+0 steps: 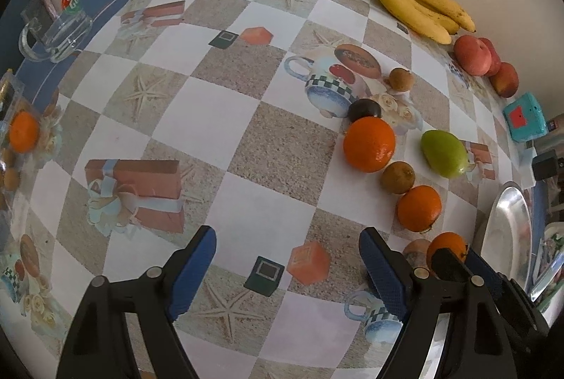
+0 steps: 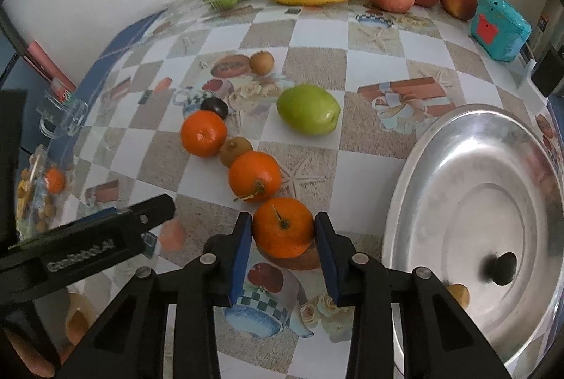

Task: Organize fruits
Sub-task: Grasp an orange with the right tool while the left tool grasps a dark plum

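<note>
left wrist view: the left gripper (image 1: 287,268) hangs spread wide over bare table (image 1: 246,139), nothing between its pads. right wrist view: the right gripper (image 2: 283,254) pinches the nearest orange (image 2: 283,226) near the table's front edge, just beside the steel tray (image 2: 416,167).

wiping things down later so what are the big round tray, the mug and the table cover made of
Tray: likely metal, steel or aluminium, brushed silver with blurry reflections.
Mug: clear glass, or possibly hard plastic; you see the table through it.
Table cover: probably glossy printed vinyl or oilcloth, judging by its soft sheen and printed checks.
</note>
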`<state>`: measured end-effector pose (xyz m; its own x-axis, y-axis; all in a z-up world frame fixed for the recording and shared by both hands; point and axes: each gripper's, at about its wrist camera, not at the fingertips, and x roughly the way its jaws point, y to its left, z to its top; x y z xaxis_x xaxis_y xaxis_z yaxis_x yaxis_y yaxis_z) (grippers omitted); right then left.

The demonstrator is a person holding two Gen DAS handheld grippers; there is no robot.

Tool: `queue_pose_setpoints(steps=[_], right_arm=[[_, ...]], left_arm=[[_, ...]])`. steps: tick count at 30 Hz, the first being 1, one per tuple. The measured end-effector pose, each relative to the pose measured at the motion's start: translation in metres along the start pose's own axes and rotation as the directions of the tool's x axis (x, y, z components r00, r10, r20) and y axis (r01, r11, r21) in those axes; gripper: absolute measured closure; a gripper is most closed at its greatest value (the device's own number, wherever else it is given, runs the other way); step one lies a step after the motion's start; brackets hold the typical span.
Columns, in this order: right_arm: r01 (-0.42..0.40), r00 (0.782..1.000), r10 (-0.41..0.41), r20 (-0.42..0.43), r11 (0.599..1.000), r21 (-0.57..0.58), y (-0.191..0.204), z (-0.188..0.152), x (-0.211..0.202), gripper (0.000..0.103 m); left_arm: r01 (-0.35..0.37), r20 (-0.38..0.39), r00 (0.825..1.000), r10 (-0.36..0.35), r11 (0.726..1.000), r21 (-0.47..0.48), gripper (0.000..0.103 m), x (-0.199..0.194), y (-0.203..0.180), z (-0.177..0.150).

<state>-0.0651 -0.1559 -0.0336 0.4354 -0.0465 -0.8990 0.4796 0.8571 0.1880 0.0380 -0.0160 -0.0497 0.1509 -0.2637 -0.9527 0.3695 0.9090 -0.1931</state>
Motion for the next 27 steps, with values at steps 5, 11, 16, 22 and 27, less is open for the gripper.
queue_pose_setpoints(steps=[5, 11, 16, 22, 27], right_arm=[[-0.006, 1.000, 0.006, 0.016, 1.000, 0.027, -0.006, -0.001, -0.015, 0.065], [0.010, 1.000, -0.012, 0.027, 0.997, 0.075, -0.022, -0.004, -0.031, 0.065], [0.020, 0.999, -0.024, 0.036, 0.994, 0.108, -0.037, -0.007, -0.040, 0.065], [0.028, 0.999, -0.033, 0.041, 0.992, 0.126, -0.048, -0.009, -0.045, 0.065], [0.029, 0.999, -0.035, 0.042, 0.991, 0.132, -0.054, -0.010, -0.047, 0.065]], left_arm=[[0.009, 0.004, 1.000, -0.009, 1.000, 0.023, 0.019, -0.003, -0.008, -0.003], [0.046, -0.012, 0.999, -0.046, 0.997, 0.055, 0.032, -0.002, -0.021, -0.008], [0.085, -0.034, 0.996, -0.082, 0.993, 0.080, 0.042, -0.001, -0.033, -0.013], [0.110, -0.062, 0.993, -0.104, 0.988, 0.109, 0.050, 0.002, -0.046, -0.019], [0.112, -0.075, 0.992, -0.102, 0.984, 0.136, 0.053, 0.006, -0.057, -0.022]])
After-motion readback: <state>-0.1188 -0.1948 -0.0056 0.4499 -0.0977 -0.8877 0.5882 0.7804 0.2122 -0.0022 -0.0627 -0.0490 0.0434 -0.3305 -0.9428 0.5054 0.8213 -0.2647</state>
